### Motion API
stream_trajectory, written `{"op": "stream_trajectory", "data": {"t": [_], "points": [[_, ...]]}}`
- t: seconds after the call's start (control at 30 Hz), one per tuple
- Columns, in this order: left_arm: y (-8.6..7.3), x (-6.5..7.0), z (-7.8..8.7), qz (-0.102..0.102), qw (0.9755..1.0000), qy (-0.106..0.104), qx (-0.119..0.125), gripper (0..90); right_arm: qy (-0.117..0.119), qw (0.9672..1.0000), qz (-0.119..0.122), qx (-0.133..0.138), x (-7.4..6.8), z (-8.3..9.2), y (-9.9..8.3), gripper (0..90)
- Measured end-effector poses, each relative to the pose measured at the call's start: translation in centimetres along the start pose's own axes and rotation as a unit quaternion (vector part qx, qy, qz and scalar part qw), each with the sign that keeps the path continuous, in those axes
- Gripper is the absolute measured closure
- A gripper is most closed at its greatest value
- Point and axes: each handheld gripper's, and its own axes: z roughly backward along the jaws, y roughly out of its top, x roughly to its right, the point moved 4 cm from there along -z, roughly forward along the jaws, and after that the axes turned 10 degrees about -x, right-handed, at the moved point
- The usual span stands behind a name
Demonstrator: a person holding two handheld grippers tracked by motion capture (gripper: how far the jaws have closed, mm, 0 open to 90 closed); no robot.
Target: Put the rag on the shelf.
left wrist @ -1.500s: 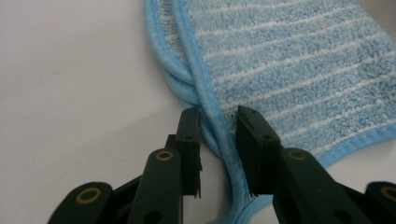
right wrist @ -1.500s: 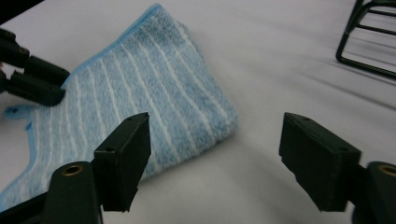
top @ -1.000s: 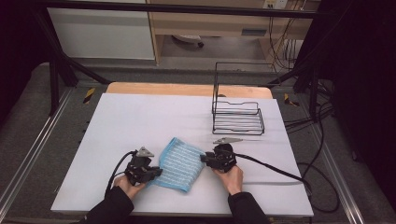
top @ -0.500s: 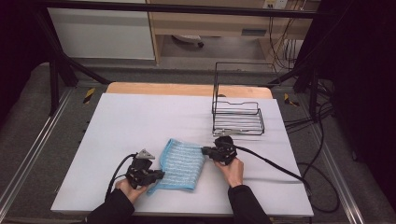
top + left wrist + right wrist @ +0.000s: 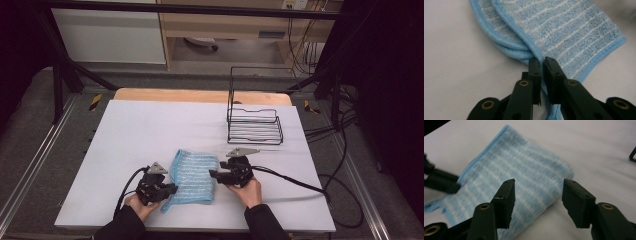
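Cloth (image 5: 192,175) folded at near middle of counter (image 5: 150,130), left tongs (image 5: 172,188) pinching its left hem, right tongs (image 5: 214,173) just opened, empty; fold may spring open if tugged.

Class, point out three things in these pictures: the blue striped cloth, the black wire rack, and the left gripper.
blue striped cloth (image 5: 192,175): high view, middle of its folded top layer.
black wire rack (image 5: 255,131): high view, its barred floor.
left gripper (image 5: 543,62): left gripper view, between the fingertips pinching the cloth's hem.
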Motion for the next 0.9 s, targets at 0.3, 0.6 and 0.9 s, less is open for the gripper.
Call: {"op": "stream_trajectory", "data": {"t": [0.3, 0.6, 0.9], "points": [[0.2, -0.9, 1.0, -0.012, 0.9992, 0.032, 0.021, 62.9, 0.032, 0.9987, -0.003, -0.040, -2.3, -0.9, -3.2, 59.7], [0.0, -2.7, 1.7, 0.016, 0.9984, 0.032, 0.044, 45.2, 0.044, 0.9978, -0.012, -0.047, -2.6, -1.3, -3.5, 85.8], [0.0, -2.9, 2.1, 0.013, 0.9978, 0.037, 0.053, 41.5, 0.033, 0.9979, -0.002, -0.056, -1.9, 0.2, -3.1, 88.3]]}}
